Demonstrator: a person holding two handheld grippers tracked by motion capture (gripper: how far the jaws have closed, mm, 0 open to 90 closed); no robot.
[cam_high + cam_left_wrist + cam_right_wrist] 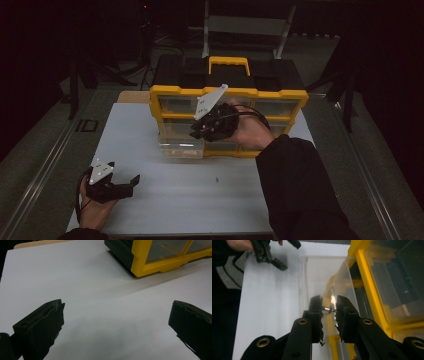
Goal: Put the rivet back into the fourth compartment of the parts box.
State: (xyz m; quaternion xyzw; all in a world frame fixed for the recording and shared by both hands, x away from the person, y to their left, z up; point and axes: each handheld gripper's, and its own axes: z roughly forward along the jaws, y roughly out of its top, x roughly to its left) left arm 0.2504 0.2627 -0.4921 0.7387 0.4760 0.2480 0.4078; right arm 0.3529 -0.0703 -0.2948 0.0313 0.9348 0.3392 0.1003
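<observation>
Currently the right gripper (329, 308) pinches a small screw (328, 309) above the clear drawer (322, 277) of the yellow organizer (170, 91); the left gripper (116, 322) rests spread wide over the white table (75, 277).

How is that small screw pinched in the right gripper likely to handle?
The screw looks like stiff, shiny metal, so probably slippery. It is tiny against the right gripper, held crosswise, so it may twist out. Dropped, it would likely roll inside the clear drawer.
</observation>
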